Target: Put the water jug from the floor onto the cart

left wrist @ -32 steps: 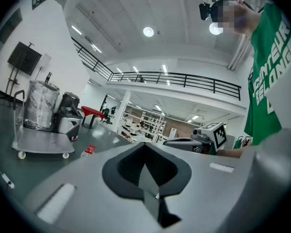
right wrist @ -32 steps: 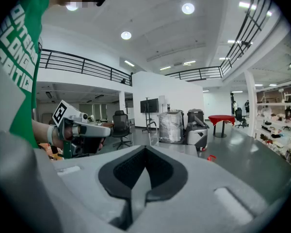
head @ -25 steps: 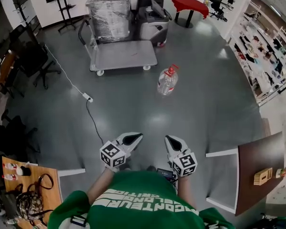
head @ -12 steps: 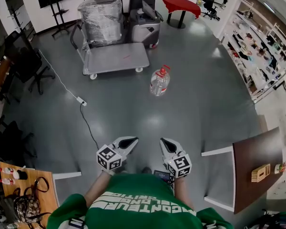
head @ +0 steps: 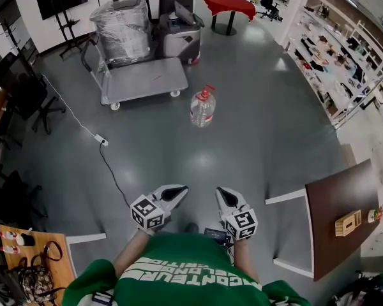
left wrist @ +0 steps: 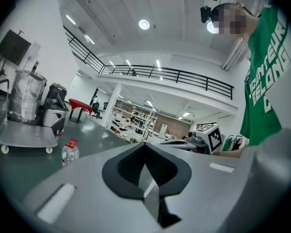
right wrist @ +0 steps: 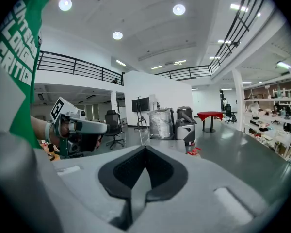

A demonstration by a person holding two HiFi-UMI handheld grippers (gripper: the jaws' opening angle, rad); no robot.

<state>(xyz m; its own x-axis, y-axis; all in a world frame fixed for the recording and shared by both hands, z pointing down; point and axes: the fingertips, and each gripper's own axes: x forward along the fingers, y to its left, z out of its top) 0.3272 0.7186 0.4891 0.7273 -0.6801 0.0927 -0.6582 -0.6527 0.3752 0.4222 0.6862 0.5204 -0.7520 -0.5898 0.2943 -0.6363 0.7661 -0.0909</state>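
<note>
Well, left tongs (head: 175,189) and right tongs (head: 224,194) are pressed together, empty: the water jug (head: 203,108) near the cart (head: 143,81) is too far.

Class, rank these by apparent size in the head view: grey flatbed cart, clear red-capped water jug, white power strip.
Largest: grey flatbed cart.
Next: clear red-capped water jug.
Smallest: white power strip.
The cart stands farthest off yet looks largest, so nearness does not upset this order.

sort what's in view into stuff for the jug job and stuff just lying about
Job: water jug, cart, left tongs, right tongs.
Lying about: wrapped load, red table, power strip, brown table, bag.
</note>
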